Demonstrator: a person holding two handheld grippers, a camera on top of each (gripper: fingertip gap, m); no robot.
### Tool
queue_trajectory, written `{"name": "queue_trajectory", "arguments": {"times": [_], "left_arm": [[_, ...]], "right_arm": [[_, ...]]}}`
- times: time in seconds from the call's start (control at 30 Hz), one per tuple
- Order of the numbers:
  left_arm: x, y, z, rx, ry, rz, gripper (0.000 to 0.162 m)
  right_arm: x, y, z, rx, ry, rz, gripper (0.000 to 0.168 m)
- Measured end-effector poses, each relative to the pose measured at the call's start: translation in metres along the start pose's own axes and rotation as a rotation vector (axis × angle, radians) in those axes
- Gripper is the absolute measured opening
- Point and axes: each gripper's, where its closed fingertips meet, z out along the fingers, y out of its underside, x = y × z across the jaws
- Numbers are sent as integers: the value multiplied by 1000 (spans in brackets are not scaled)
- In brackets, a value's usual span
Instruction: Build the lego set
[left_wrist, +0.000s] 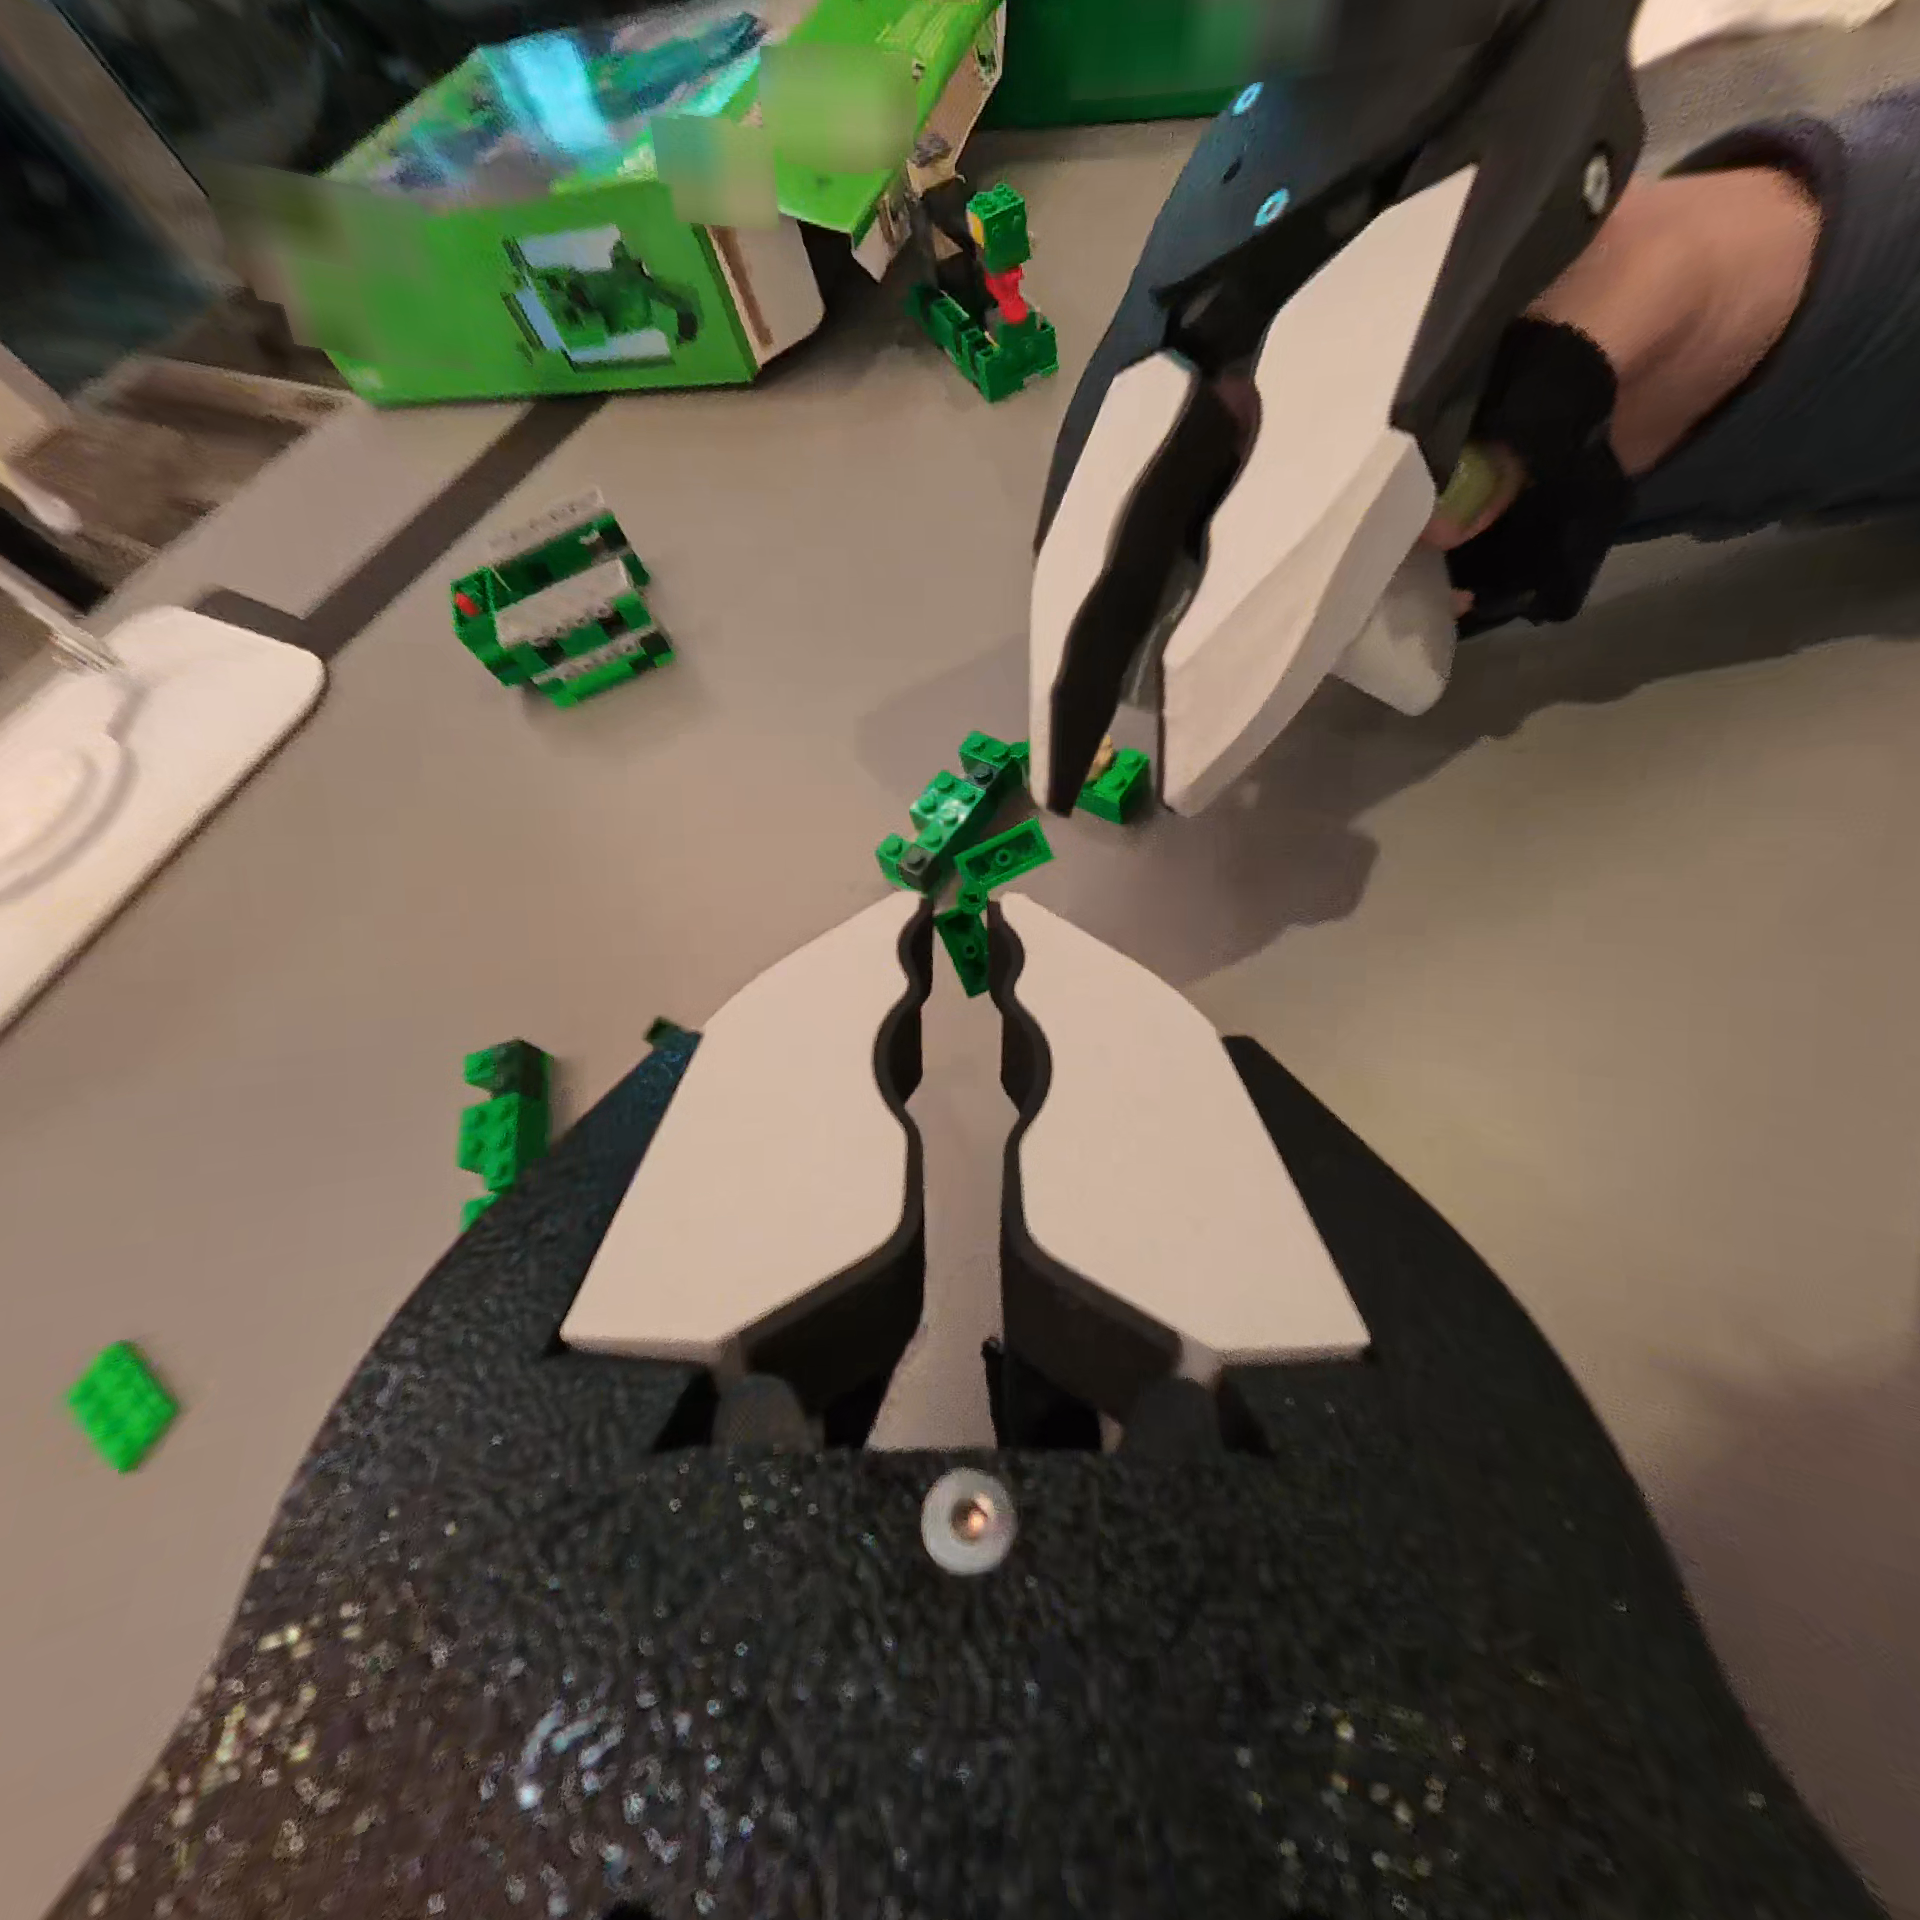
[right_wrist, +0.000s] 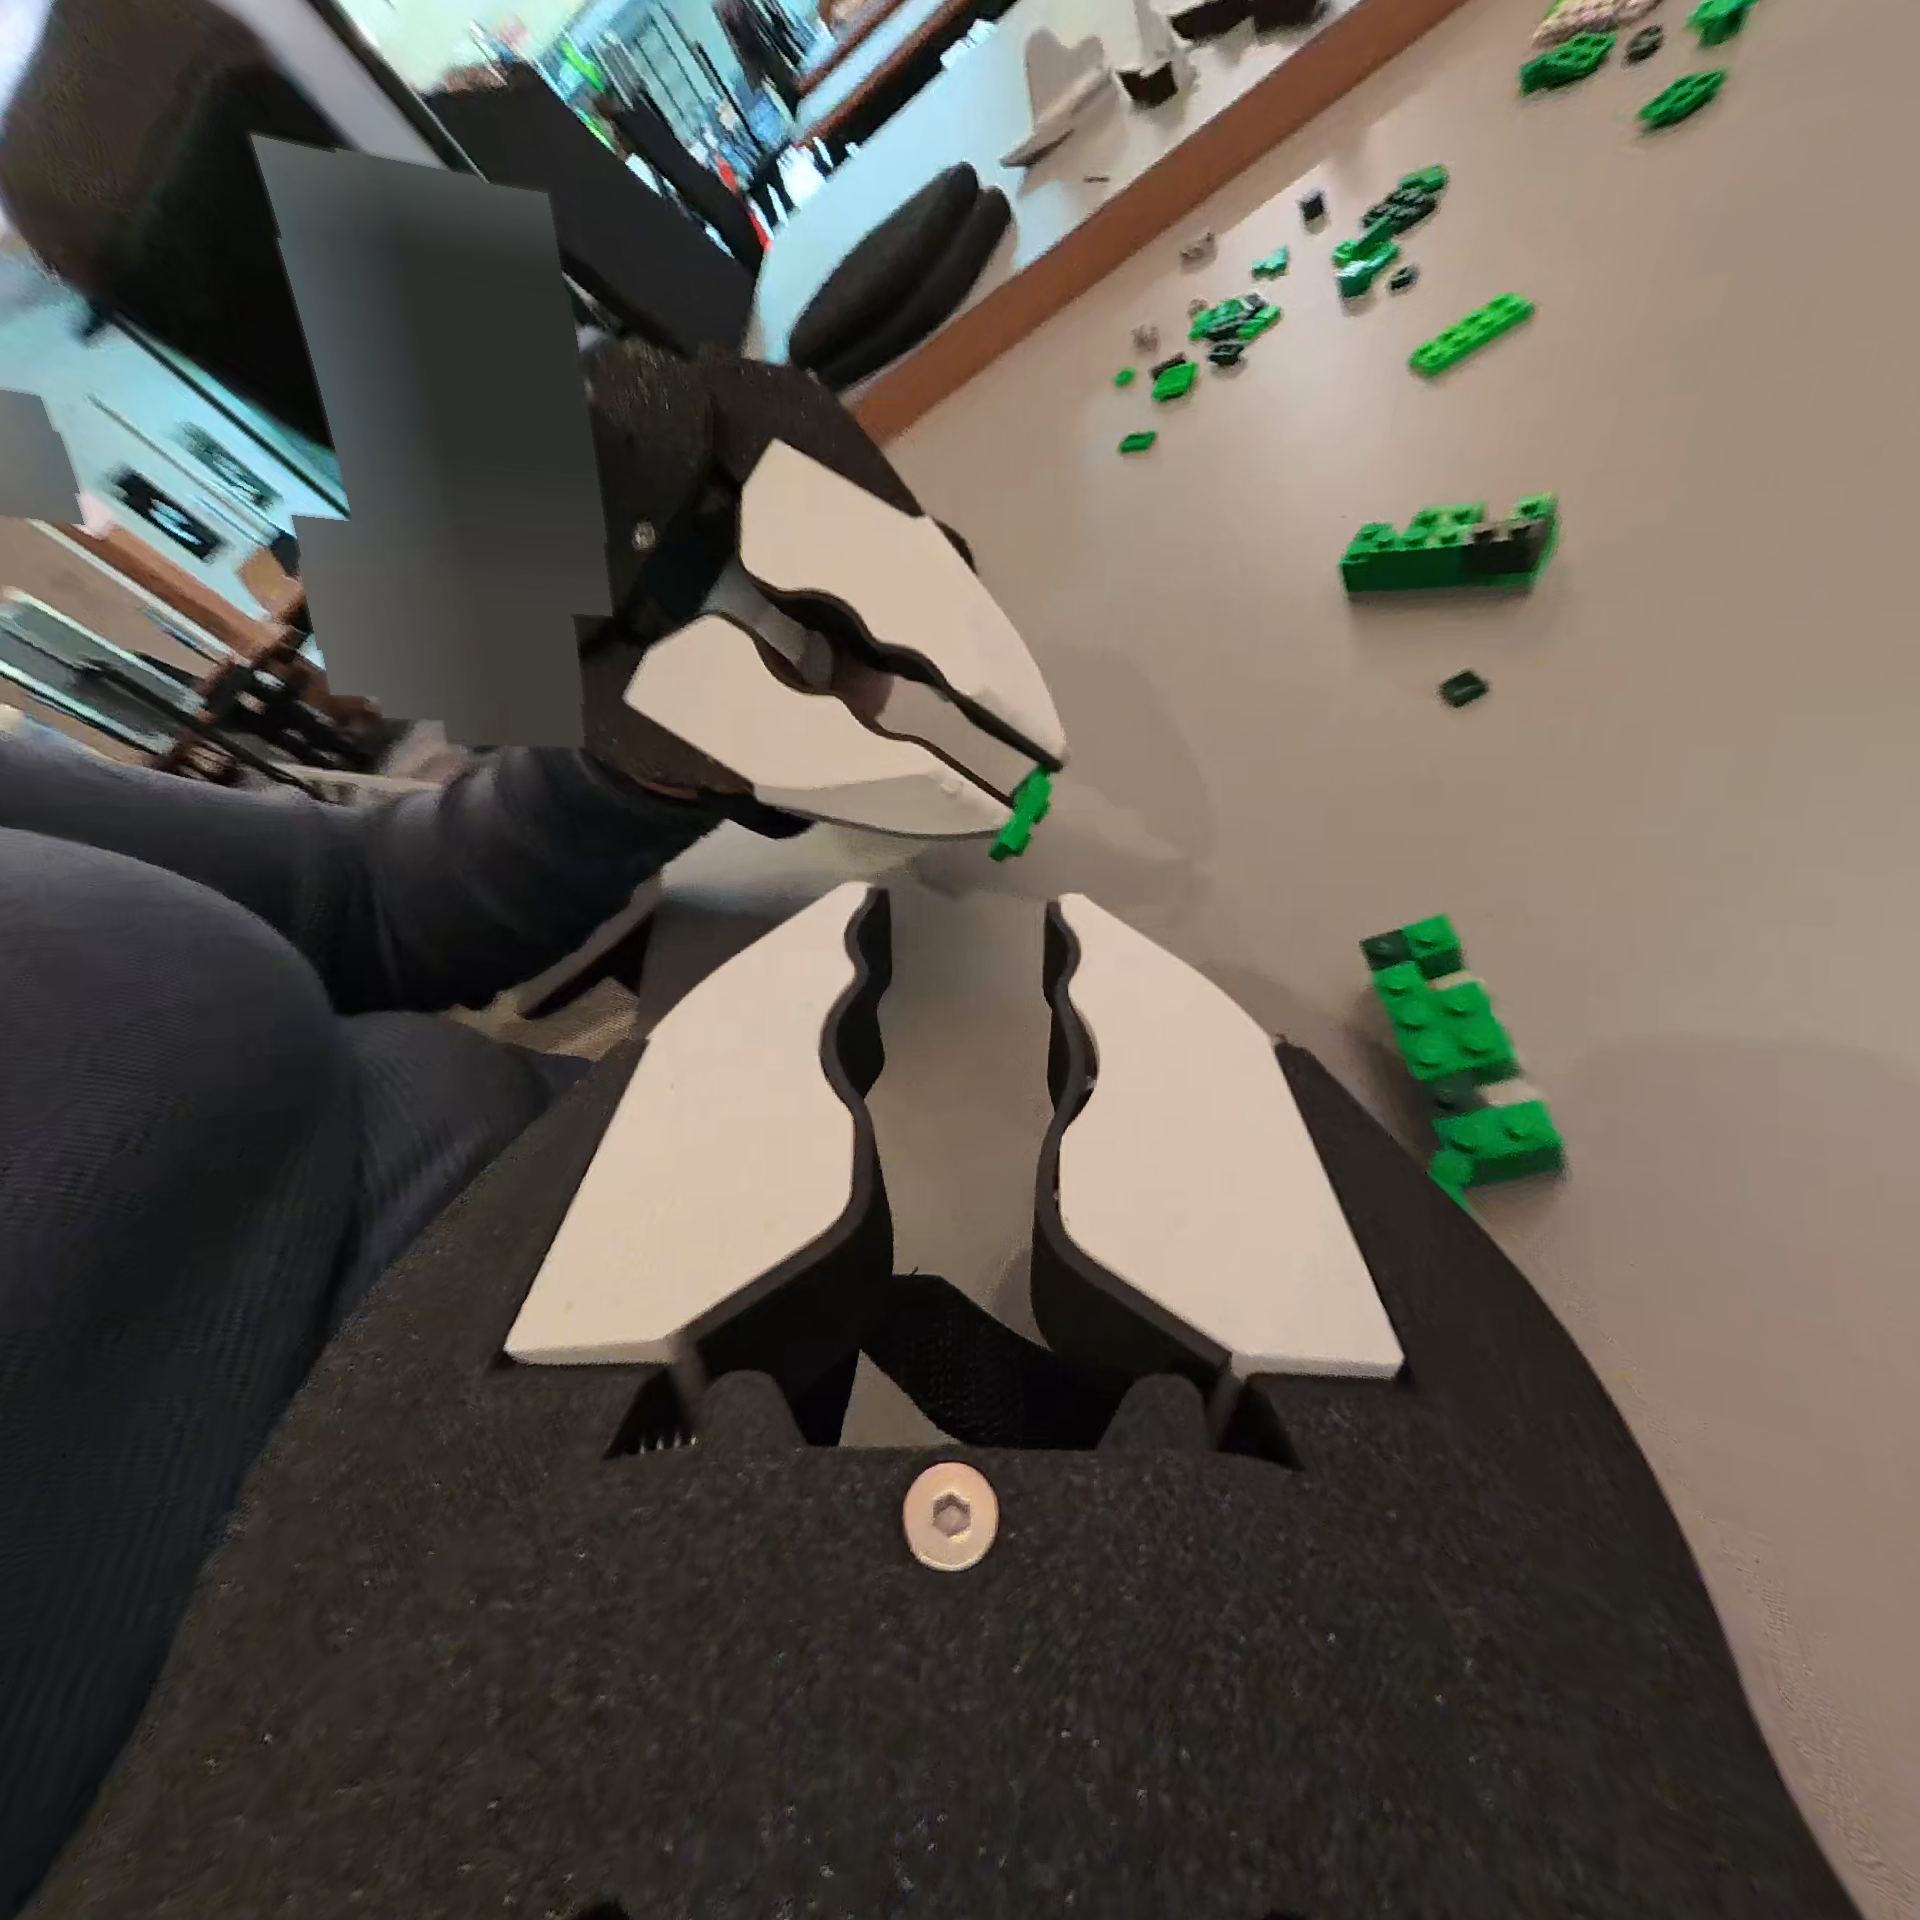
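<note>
Right wrist view alone shows scattered bricks (right_wrist: 1470, 335) (left gripper (right_wrist: 1023, 795) pinching green plate (right_wrist: 1020, 816), right gripper (right_wrist: 966, 914) wide).

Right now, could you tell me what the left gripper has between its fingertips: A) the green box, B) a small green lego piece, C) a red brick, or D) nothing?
B: the left gripper is pinched on a small green lego piece, also seen at its tips in the right wrist view.

Both close wrist views share the table (left_wrist: 727, 499).
</note>
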Motion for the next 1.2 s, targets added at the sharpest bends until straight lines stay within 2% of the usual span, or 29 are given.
{"name": "queue_trajectory", "arguments": {"times": [0.17,0.27,0.37,0.5,0.57,0.67,0.73,0.77,0.87,1.0,1.07,1.2], "left_arm": [[10,-9,1,8,-57,216,9],[13,-11,3,-5,-85,305,9],[14,-17,2,26,-111,329,10],[9,-27,-6,91,-158,321,22],[6,-27,-9,88,-158,281,23],[1,-26,-11,101,-130,143,20],[0,-29,-13,141,-101,37,11],[-3,-31,-15,165,-106,-5,0],[-13,-33,-19,187,-165,-66,0],[-2,-38,-13,200,-55,-205,1],[-2,-42,-11,234,-3,-313,9],[1,-57,-12,348,149,-527,15]], "right_arm": [[-1,-1,5,30,-6,30,24],[0,-3,4,46,15,5,11],[2,-4,2,43,37,-40,5],[5,-12,-5,83,106,-185,5],[8,-19,-11,116,199,-351,4],[11,-31,-24,148,439,-758,4],[10,-37,-32,127,634,-1069,5],[10,-39,-35,108,742,-1220,5],[9,-39,-36,16,963,-1585,5],[-1,-37,-30,25,1026,-1769,4],[-6,-39,-32,51,1037,-1793,4],[-6,-38,-32,29,1053,-1847,4]]}}
